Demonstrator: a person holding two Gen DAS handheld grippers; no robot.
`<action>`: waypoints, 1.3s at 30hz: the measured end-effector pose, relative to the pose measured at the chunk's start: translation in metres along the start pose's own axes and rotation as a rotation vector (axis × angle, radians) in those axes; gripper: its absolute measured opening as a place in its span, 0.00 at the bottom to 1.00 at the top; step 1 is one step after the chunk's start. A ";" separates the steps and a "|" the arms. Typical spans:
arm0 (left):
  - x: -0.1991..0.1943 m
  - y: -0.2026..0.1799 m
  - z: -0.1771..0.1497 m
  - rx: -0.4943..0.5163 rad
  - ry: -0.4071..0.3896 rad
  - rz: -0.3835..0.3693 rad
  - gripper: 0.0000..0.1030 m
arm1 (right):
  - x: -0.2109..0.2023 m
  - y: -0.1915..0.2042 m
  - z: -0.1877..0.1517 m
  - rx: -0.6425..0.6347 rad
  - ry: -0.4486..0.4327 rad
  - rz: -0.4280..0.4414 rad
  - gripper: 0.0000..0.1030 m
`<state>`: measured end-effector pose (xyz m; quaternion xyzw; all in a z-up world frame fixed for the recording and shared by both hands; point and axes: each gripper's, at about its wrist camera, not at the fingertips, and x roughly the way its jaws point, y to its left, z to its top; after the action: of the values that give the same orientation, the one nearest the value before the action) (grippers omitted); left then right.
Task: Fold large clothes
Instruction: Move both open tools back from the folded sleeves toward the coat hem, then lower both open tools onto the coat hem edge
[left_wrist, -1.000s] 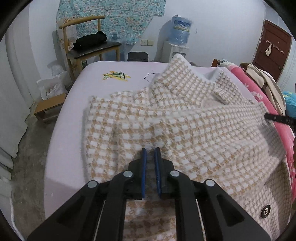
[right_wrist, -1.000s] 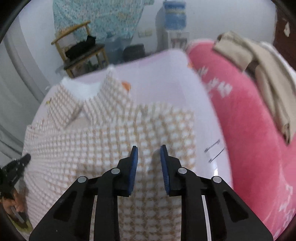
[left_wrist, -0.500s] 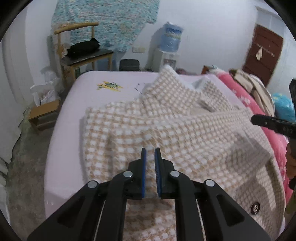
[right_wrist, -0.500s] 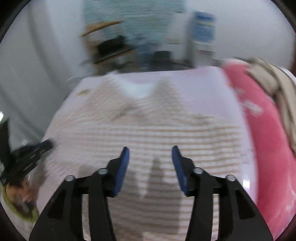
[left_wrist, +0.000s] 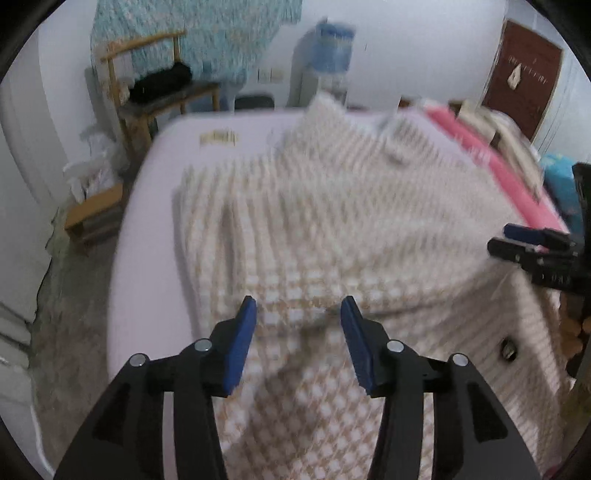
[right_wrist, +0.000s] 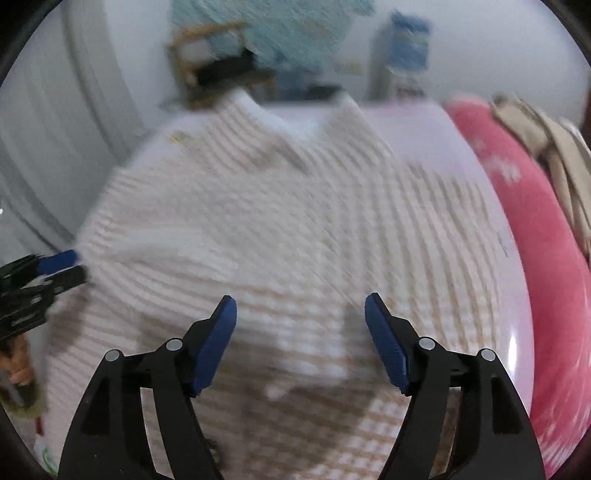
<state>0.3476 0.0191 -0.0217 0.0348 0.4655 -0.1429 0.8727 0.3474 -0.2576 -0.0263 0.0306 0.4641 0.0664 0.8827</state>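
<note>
A beige-and-white checked coat (left_wrist: 332, 229) lies spread on the lilac bed (left_wrist: 147, 229), collar toward the far end. My left gripper (left_wrist: 298, 306) hovers over the coat's near hem, its jaws opening with no cloth pinched between the blue pads. In the right wrist view the same coat (right_wrist: 288, 221) fills the bed, and my right gripper (right_wrist: 300, 304) is above its lower part, jaws also opening and holding nothing. Each gripper shows at the other view's edge: the right gripper (left_wrist: 532, 243) beside the coat's right side, the left gripper (right_wrist: 48, 269) at its left side.
A pink quilt (right_wrist: 535, 229) with beige clothes (right_wrist: 554, 147) on it runs along the bed's right side. Beyond the bed stand a wooden chair (left_wrist: 155, 96) with a black bundle, a water dispenser (left_wrist: 328, 66) and a brown door (left_wrist: 521, 74). A low wooden stool (left_wrist: 96, 214) sits left.
Both grippers went from nearly shut to open, and the left let go of the coat's edge. Both views shifted and blurred as the hands moved across the coat.
</note>
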 end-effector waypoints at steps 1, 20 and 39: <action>0.002 -0.001 -0.003 -0.004 0.001 0.001 0.46 | 0.006 -0.004 -0.002 0.027 0.006 0.021 0.67; -0.123 -0.057 -0.128 0.007 -0.016 -0.031 0.81 | -0.131 0.041 -0.173 0.053 0.011 0.090 0.83; -0.097 -0.086 -0.210 -0.007 0.065 0.039 0.89 | -0.111 0.059 -0.243 0.041 0.022 0.006 0.92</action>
<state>0.1037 -0.0018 -0.0540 0.0455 0.4935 -0.1230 0.8598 0.0799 -0.2171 -0.0668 0.0494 0.4749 0.0596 0.8766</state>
